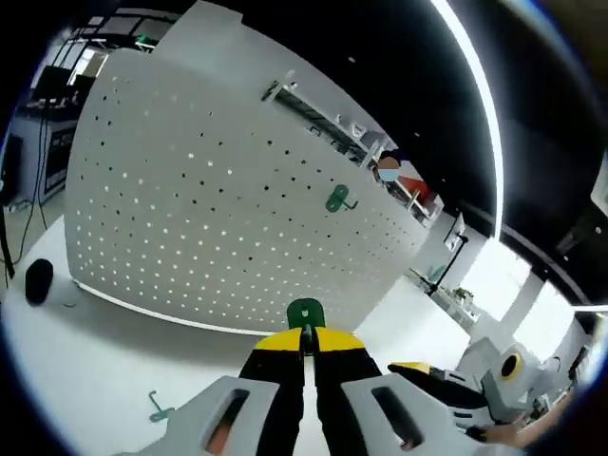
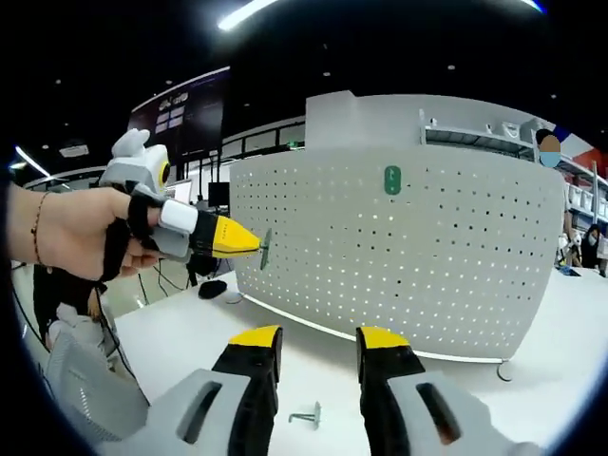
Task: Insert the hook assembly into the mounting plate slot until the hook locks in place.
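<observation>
I've got a green hook [image 1: 305, 313] pinched at the very tips of my left hand-held gripper [image 1: 306, 344], jaws closed right down on it, with its green plate standing up above the yellow tips and facing the white pegboard [image 1: 218, 190]. I hold it out at the tips so the hook's back can reach the holes without the jaws fouling the panel. In the right gripper view that same left hand-held gripper [image 2: 249, 242] comes in from the left, my hand [image 2: 71, 233] wrapped round it, the hook [image 2: 265, 249] edge-on and near the pegboard's [image 2: 399, 256] left end, not yet touching it as far as I can judge.

My right hand-held gripper [image 2: 318, 353] hangs back over the bench [image 2: 171, 332], jaws apart with nothing between them. I'd say it waits there to keep the whole board in sight.

One green hook [image 1: 338, 199] is already seated high on the panel; from the right it shows as a small green tab [image 2: 391, 180]. A spare hook [image 1: 157, 408] lies flat on the bench near my left jaws, and another one [image 2: 308, 415] lies just ahead of the right pair.

Hard parts now: the prongs on the back of my held hook are hidden by the jaws, so I can't tell which holes they line up with. The dark lump [image 1: 38, 280] at the board's far corner is too blurred to name. The panel's upper edge carries a rail [image 1: 313, 109] I can barely read.
</observation>
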The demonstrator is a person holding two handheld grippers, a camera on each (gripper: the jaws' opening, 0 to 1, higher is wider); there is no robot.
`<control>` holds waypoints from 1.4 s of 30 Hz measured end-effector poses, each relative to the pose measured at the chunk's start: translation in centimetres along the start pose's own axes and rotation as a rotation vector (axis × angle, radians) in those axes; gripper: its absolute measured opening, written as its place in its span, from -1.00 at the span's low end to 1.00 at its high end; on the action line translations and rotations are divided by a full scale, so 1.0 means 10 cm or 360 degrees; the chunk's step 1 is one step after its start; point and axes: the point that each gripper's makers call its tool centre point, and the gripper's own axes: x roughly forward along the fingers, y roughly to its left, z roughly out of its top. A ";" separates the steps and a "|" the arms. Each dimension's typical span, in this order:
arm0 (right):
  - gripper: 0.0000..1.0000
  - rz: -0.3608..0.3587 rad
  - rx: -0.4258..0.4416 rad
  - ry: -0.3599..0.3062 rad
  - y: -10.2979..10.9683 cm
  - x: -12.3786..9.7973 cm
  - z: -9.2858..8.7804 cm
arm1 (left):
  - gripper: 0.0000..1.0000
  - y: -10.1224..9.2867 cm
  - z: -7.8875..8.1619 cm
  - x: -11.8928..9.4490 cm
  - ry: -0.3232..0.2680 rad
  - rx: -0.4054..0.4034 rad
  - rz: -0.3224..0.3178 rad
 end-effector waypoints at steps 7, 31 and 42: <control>-0.25 -0.0093 -0.0051 0.0054 -0.16 -0.15 -0.14 | -0.97 0.06 0.24 -0.04 -0.0141 0.0218 0.0116; 0.24 -0.0235 -0.0006 0.0343 -0.34 -0.42 -0.79 | -0.97 0.15 0.69 -0.10 -0.0474 0.0442 0.0425; 0.44 -0.0154 -0.0238 0.0429 -0.23 -0.42 -0.86 | -0.97 0.20 0.68 -0.09 -0.0502 0.0463 0.0484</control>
